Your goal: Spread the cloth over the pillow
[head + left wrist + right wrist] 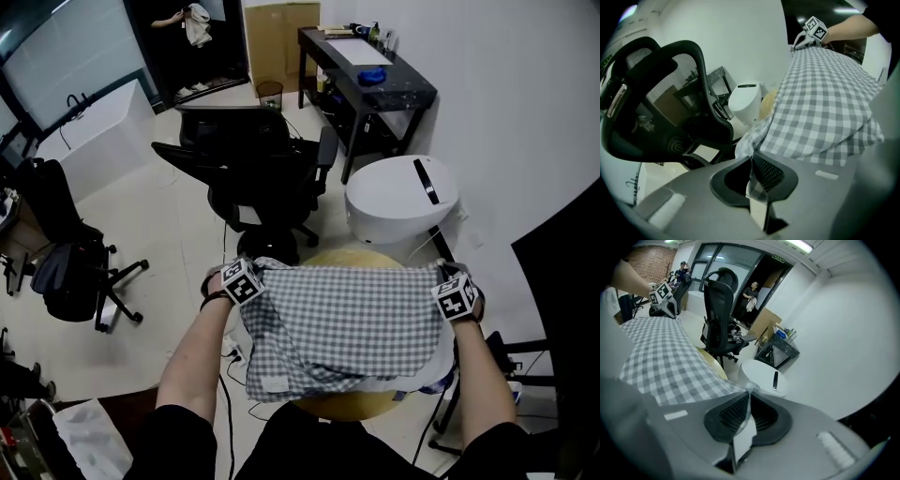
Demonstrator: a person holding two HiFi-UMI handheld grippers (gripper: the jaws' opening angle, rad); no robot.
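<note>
Left gripper [257,277] is clamped tight on the cloth's [347,319] far left corner. In the left gripper view a thin strip of check fabric runs straight between the pads [769,171], and the rest fans out beyond the tips. Right gripper [442,277] is also closed, on the far right corner. The right gripper view shows a fold pinched between its pads [733,414], with a small tuft poking out past the tips. The cloth is stretched between the two grippers and lies over a round tan top [354,253], humped in the middle. It covers most of the top; only the top's far rim and near rim show. The cloth's near edge hangs loose and rumpled toward the person. A white bit [427,377] peeks from under the cloth at the top's near right side; can't tell if that is the pillow. Both corners are held just above the top's far edge.
</note>
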